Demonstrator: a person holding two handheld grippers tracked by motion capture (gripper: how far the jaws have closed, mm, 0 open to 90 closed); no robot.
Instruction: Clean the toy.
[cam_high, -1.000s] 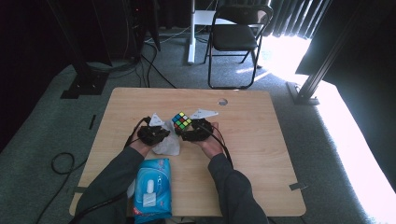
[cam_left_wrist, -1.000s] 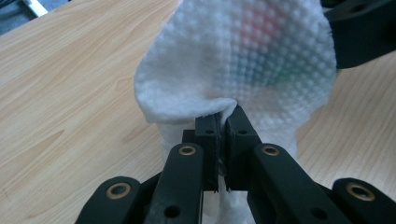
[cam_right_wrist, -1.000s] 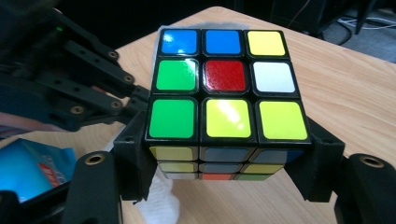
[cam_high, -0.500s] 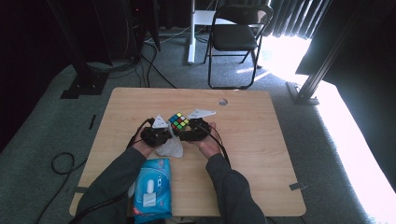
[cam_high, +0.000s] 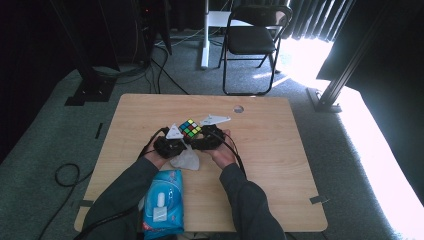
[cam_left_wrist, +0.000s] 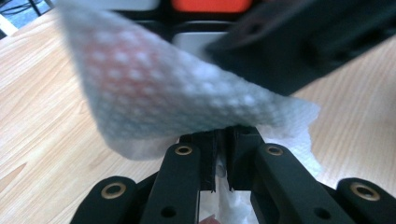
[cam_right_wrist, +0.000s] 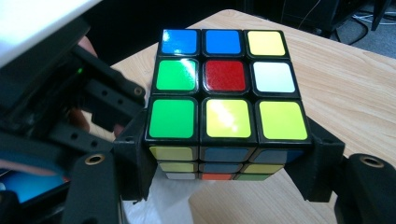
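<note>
High view shows a person at the wooden table (cam_high: 280, 165) with a gripper in each hand, wiping a puzzle cube (cam_high: 190, 128) near the table's middle. The right gripper (cam_high: 200, 142) clamps that cube; in the right gripper view its two black jaws press on the cube's (cam_right_wrist: 224, 93) left and right sides, and it looks lifted a little off the wood. The left gripper (cam_high: 176, 146) sits just beside it with jaws pinched together on a white dimpled wipe (cam_left_wrist: 187, 98); in the left gripper view the cloth billows up from between the jaws and drapes against the cube's lower face. To my eye the step in hand is the wiping itself, with one face being rubbed. The next move, I'd judge, calls for a steady grip on the right while the left drags the wipe across, or a turn of the right wrist to offer a fresh face. A blue pack of wipes (cam_high: 161, 202) lies at the near edge by the left sleeve; its label is too small to read. The cube's coloured stickers carry no writing that I can make out
</note>
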